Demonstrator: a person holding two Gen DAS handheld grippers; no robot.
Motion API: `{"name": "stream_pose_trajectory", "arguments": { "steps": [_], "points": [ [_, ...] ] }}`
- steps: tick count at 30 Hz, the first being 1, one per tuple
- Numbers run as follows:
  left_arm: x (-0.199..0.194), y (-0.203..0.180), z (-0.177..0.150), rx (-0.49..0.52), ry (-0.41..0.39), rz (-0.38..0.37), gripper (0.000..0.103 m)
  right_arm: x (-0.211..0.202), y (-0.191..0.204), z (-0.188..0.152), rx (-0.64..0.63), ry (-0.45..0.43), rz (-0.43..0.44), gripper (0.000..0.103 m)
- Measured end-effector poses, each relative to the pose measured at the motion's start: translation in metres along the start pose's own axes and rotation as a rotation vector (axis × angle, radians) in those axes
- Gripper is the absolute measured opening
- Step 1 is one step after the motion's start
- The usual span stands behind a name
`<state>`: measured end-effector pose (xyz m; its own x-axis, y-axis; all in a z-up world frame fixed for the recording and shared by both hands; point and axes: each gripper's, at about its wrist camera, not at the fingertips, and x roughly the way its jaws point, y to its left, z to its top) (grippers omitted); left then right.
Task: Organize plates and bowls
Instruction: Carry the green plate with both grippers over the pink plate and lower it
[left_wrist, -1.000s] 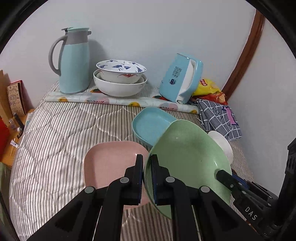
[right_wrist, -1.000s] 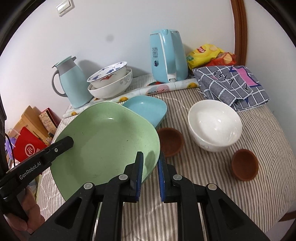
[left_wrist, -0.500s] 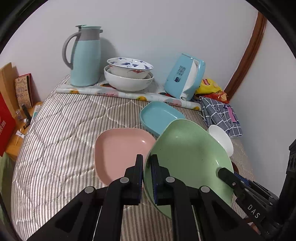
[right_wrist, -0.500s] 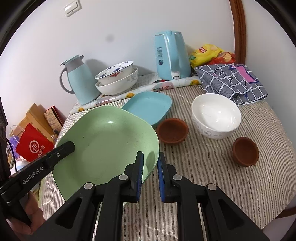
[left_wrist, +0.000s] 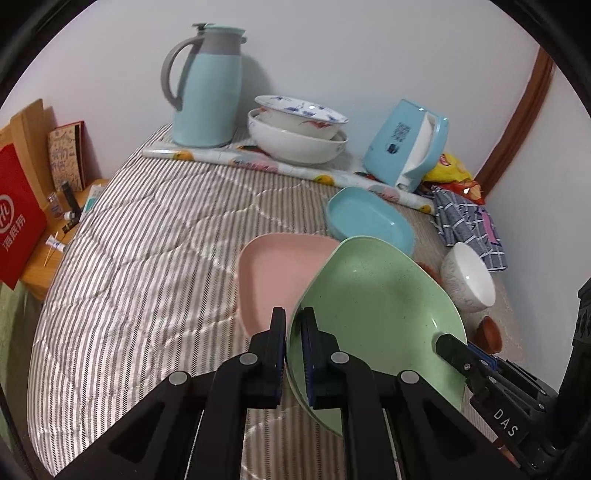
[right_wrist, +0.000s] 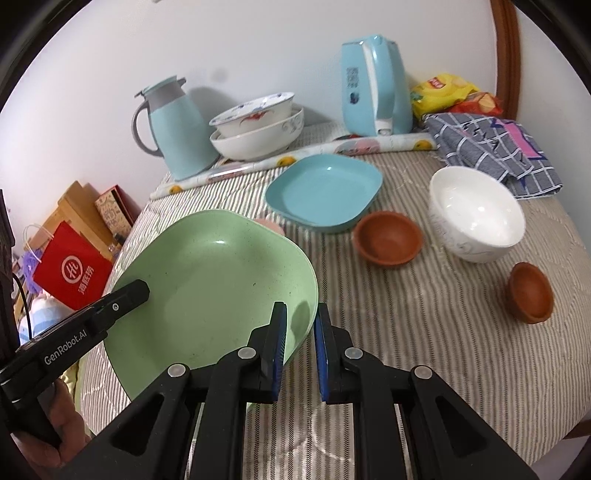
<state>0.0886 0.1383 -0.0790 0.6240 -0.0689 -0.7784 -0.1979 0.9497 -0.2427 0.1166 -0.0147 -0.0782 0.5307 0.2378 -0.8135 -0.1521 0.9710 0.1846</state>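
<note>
My left gripper (left_wrist: 293, 325) is shut on the near rim of a large green plate (left_wrist: 376, 306) and holds it tilted above a pink plate (left_wrist: 277, 269). My right gripper (right_wrist: 298, 321) straddles the plate's opposite rim (right_wrist: 221, 288) with its jaws slightly apart, so I cannot tell whether it grips. A light blue plate (right_wrist: 325, 188), a white bowl (right_wrist: 476, 214) and two brown bowls (right_wrist: 388, 238) (right_wrist: 530, 291) lie on the striped table (right_wrist: 424, 332). Two stacked white bowls (left_wrist: 297, 129) stand at the back.
A blue thermos jug (left_wrist: 205, 85), a blue kettle (right_wrist: 373, 85), a rolled patterned mat (left_wrist: 280, 168), snack bags (right_wrist: 450, 92) and a checked cloth (right_wrist: 491, 151) line the back. A red bag (right_wrist: 72, 273) and boxes stand off the table's left edge.
The green plate has moved right and back, over the pink plate. The right gripper's jaws have widened a little on the rim. The left gripper still clamps its rim.
</note>
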Motion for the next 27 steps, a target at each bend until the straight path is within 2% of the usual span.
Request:
{"name": "stream_pose_trajectory", "arguments": {
  "steps": [7, 17, 27],
  "points": [
    [0.02, 0.018, -0.005, -0.036, 0.043, 0.012, 0.009, 0.025, 0.007, -0.004, -0.009, 0.052, 0.005, 0.015],
    [0.04, 0.04, 0.005, -0.066, 0.06, 0.04, 0.009, 0.056, 0.024, 0.011, -0.039, 0.074, 0.015, 0.014],
    [0.062, 0.039, 0.015, -0.04, 0.076, 0.059, 0.009, 0.082, 0.029, 0.026, -0.085, 0.09, -0.04, 0.013]
  ]
}}
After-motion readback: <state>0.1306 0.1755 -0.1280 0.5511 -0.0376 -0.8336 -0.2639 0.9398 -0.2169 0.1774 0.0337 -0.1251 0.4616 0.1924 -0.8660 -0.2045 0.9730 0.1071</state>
